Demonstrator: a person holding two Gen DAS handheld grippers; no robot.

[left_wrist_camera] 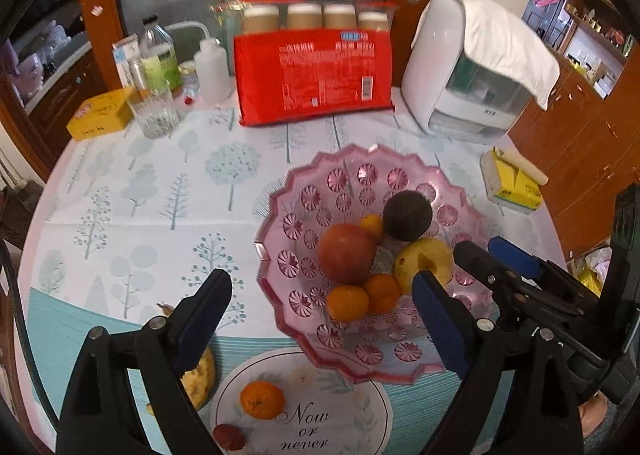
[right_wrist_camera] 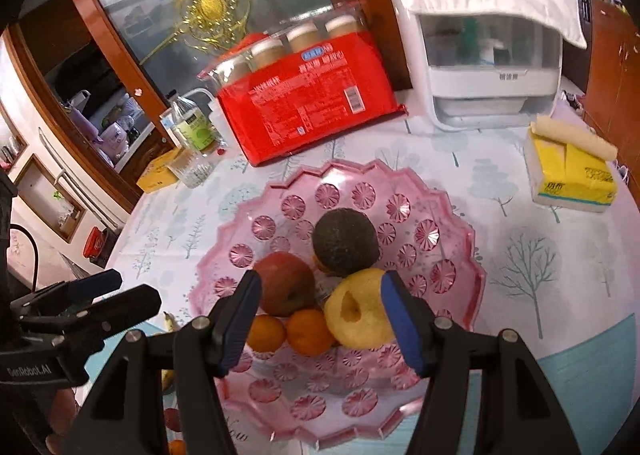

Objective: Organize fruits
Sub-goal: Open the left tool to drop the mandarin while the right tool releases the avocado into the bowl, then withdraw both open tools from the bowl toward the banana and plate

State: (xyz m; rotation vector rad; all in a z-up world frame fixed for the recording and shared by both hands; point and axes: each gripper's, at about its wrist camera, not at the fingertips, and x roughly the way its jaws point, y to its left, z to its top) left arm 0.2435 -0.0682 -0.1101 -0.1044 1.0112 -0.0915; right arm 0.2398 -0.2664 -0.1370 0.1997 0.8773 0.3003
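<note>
The left gripper [left_wrist_camera: 322, 307] hangs above the table with its blue-padded jaws spread wide and nothing between them; the right gripper [right_wrist_camera: 320, 313] hovers over the near rim of the pink bowl [right_wrist_camera: 460, 215], jaws partly apart and also empty, the fruit lying below them, not in them

Inside the bowl, heaped toward its near side, sit a red apple [left_wrist_camera: 347, 253], a dark avocado [left_wrist_camera: 407, 216], a yellow pear [left_wrist_camera: 422, 265] with a brown hollow in its skin, and three small mandarins [left_wrist_camera: 347, 303]. The pile leans together, each piece touching its neighbours

Outside the bowl, by the table's near edge, lie a loose mandarin [left_wrist_camera: 262, 399], a small red date [left_wrist_camera: 229, 437] closest to the edge, and a spotted banana [left_wrist_camera: 200, 375] half hidden behind the left finger

Risks, as judgement: the round mandarin and the date could roll off the near edge if nudged, not gripped squarely. The banana looks soft and may bruise or split under firm pads. Dropping more fruit onto the heap could knock a mandarin over the shallow scalloped rim, and the two grippers, close together, could collide
</note>
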